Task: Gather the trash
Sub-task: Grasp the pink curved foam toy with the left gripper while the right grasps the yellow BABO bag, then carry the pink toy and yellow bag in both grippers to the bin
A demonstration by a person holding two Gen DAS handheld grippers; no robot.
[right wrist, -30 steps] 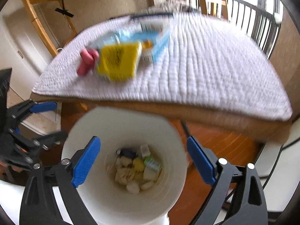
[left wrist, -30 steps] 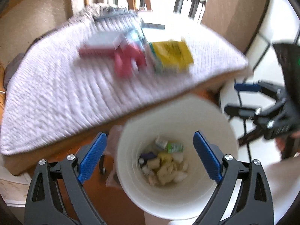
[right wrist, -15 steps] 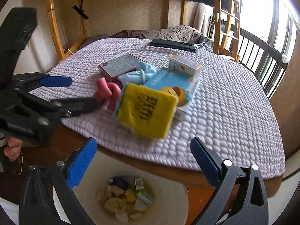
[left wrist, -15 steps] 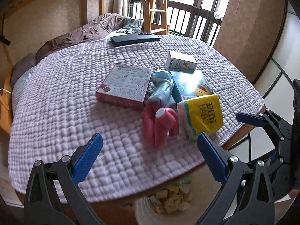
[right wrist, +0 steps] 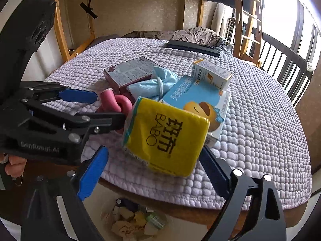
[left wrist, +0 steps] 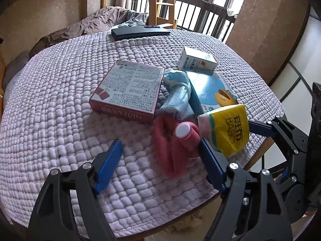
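Nearing right tongs [right wrist: 152, 164]: jaws wide, empty, straddling yellow tissue pack [right wrist: 166, 136]
Left tongs [left wrist: 160, 156]: wide, empty
Risk: soft pack slips off bed edge [right wrist: 200, 202]

I see a lavender quilted bed cover [left wrist: 60, 92] on a wooden bunk bed frame [right wrist: 60, 30]. Behind it is a beige textured wall [right wrist: 140, 10]. A dark railing [left wrist: 202, 18] stands before bright windows [right wrist: 280, 4], and a rumpled brown blanket [right wrist: 180, 34] lies at the far end.

We see black grippers [left wrist: 160, 154] [right wrist: 152, 160], blue pads [right wrist: 92, 172], silver screws, "GenRobot.AI" lettering, bare skin on hand [right wrist: 12, 164].
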